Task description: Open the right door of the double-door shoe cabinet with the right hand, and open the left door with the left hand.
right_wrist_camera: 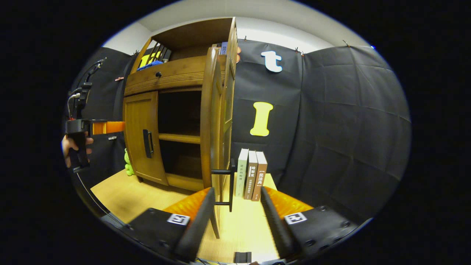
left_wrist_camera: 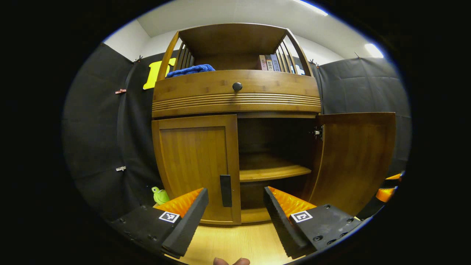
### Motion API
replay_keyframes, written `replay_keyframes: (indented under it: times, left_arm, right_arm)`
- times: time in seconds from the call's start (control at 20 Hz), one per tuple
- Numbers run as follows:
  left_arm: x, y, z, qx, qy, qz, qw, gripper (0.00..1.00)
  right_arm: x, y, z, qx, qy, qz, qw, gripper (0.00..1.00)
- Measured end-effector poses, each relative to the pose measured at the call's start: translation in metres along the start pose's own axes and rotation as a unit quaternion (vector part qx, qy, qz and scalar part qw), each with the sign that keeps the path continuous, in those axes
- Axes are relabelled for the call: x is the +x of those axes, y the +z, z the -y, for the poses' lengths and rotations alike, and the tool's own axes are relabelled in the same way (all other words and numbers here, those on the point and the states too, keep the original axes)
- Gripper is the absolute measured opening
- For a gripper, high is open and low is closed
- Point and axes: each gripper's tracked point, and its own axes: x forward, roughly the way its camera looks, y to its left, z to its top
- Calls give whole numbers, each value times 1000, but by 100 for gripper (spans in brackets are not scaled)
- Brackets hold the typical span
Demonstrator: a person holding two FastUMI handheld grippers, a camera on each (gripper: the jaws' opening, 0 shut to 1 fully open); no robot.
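Observation:
The wooden shoe cabinet (left_wrist_camera: 235, 99) stands in front of me. Its left door (left_wrist_camera: 195, 165) is closed, with a dark vertical handle (left_wrist_camera: 225, 190) near its inner edge. My left gripper (left_wrist_camera: 235, 206) is open just short of that door, and the handle lies between its fingers, nearer the left one. The right door (left_wrist_camera: 355, 158) is swung wide open and bares the inner shelf (left_wrist_camera: 272, 171). In the right gripper view this door (right_wrist_camera: 211, 129) appears edge-on. Its handle (right_wrist_camera: 230, 184) sits in the gap of my open right gripper (right_wrist_camera: 235, 200), untouched by either finger.
Three books (right_wrist_camera: 252, 175) stand on the wooden table (left_wrist_camera: 235, 239) right of the open door. A green toy (left_wrist_camera: 160, 195) sits by the cabinet's left foot. Above are a drawer knob (left_wrist_camera: 237, 86) and a blue cloth (left_wrist_camera: 189, 70). A hand (right_wrist_camera: 68, 147) holds the left gripper (right_wrist_camera: 110, 127).

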Motion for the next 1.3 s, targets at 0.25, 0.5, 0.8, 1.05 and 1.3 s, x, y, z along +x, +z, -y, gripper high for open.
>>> replay_keyframes:
  times: [0.25,0.5,0.8,1.05,1.3]
  left_arm:
    - [54,-16,-5,21,-3,-3,1000,93]
    - [119,-49,-20,-3,16,-26,1000,87]
    - [168,-73,-35,1,23,-44,999,63]
    - [177,-73,-34,-11,23,-44,999,39]
    - [176,-74,-34,-11,3,-52,999,34]
  right_arm:
    - [3,12,17,50,-75,30,995,97]
    - [-5,12,52,-2,-119,27,993,95]
    - [-9,15,77,24,-168,28,985,98]
    - [-9,13,83,30,-182,21,983,95]
    - [-22,21,68,27,-177,30,983,96]
